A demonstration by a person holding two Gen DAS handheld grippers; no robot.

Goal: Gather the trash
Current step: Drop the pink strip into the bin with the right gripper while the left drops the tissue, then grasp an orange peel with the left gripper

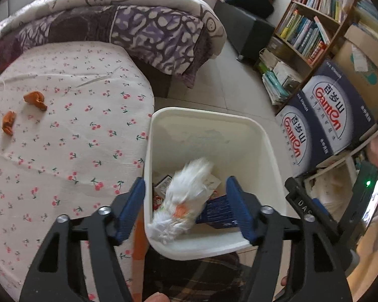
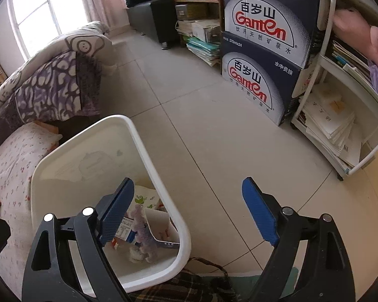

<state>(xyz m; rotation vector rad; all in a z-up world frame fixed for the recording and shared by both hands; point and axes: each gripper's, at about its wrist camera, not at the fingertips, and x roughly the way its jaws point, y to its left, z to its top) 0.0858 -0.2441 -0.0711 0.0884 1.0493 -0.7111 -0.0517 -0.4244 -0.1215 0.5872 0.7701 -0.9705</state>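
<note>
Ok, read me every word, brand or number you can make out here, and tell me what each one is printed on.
"Ganten": upper water carton and lower water carton.
"百岁山": both cartons, above the brand.
"水中贵族": both cartons.
"570ml×24": both cartons, barely legible.
"DAS": black tool part, cut off.
Book spines and bin packaging: too small or blurred.

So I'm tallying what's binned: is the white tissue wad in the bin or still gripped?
In: the tissue wad blurs inside the bin, between open left hand-held gripper fingers.

daylight from window (image 2: 35, 12) | fisheye-warped edges | tissue (image 1: 184, 198) motion-blurred
</note>
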